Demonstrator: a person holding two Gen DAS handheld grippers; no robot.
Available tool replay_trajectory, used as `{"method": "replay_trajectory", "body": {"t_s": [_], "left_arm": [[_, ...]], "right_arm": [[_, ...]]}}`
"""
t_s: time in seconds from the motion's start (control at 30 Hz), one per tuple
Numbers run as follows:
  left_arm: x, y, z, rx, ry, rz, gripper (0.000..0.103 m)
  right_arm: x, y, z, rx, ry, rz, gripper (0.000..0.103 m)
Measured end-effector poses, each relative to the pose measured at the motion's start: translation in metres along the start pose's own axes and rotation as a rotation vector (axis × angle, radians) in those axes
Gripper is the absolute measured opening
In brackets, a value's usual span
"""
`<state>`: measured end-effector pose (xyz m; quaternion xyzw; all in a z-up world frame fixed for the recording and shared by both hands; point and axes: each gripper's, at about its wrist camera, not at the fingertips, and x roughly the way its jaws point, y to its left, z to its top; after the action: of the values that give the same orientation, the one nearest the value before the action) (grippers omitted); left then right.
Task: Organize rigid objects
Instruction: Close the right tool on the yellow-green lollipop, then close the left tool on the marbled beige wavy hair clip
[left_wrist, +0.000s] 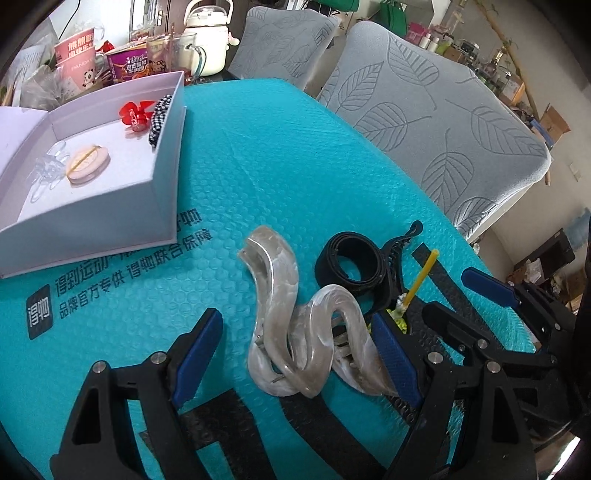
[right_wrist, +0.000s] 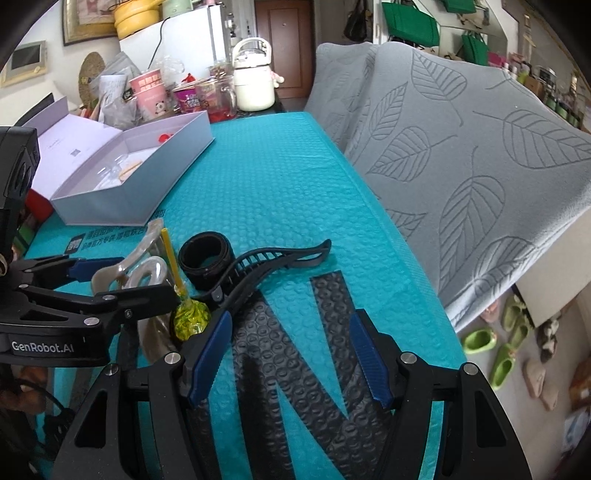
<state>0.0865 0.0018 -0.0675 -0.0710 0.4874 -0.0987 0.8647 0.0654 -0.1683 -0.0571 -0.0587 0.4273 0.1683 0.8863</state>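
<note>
left claw (left_wrist: 297, 354) straddles pearly hair clip (left_wrist: 295, 317); teal mat (left_wrist: 295, 155) bare beyond.

A glossy, marbled plastic hair claw (left_wrist: 295, 325) lies on the matt, bubbled teal mailer (left_wrist: 258, 166), a matt black plastic clip (right_wrist: 273, 262) at two o'clock, smooth white cardboard box (left_wrist: 110, 218) at ten.

Two close, downward-tilted wrist views
</note>
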Motion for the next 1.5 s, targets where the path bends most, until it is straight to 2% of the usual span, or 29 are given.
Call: {"method": "replay_trajectory", "body": {"t_s": [0.2,0.33,0.57,0.73,0.8,0.93,0.97,1.2,1.33,1.5], "left_arm": [[-0.004,0.017,-0.007,-0.006,0.016,0.056,0.083],[-0.008,0.032,-0.01,-0.016,0.006,0.091,0.083],[-0.018,0.05,-0.018,-0.03,-0.015,0.063,0.083],[-0.024,0.053,-0.019,-0.007,-0.042,0.03,0.083],[-0.027,0.051,-0.017,0.013,-0.061,0.027,0.083],[-0.022,0.044,-0.009,0.06,-0.07,0.025,0.083],[-0.02,0.043,-0.007,0.066,-0.068,0.023,0.083],[-0.006,0.041,0.004,0.077,-0.042,-0.024,0.083],[0.002,0.04,0.008,0.074,-0.022,-0.045,0.083],[0.004,0.028,0.003,0.137,-0.029,-0.007,0.083]], "right_arm": [[0.0,0.006,0.002,-0.006,-0.005,0.024,0.067],[0.0,0.015,0.0,-0.018,-0.008,0.079,0.067],[-0.006,0.042,-0.001,-0.101,-0.047,0.147,0.066],[0.0,0.054,0.002,-0.127,-0.044,0.175,0.057],[0.007,0.056,0.002,-0.124,-0.025,0.182,0.05],[0.007,0.058,0.002,-0.137,-0.036,0.166,0.043],[0.006,0.059,0.002,-0.143,-0.032,0.169,0.039],[0.018,0.061,-0.006,-0.144,0.041,0.198,0.037],[0.019,0.057,-0.005,-0.112,0.034,0.207,0.037],[0.019,0.058,-0.005,-0.123,0.032,0.193,0.037]]}}
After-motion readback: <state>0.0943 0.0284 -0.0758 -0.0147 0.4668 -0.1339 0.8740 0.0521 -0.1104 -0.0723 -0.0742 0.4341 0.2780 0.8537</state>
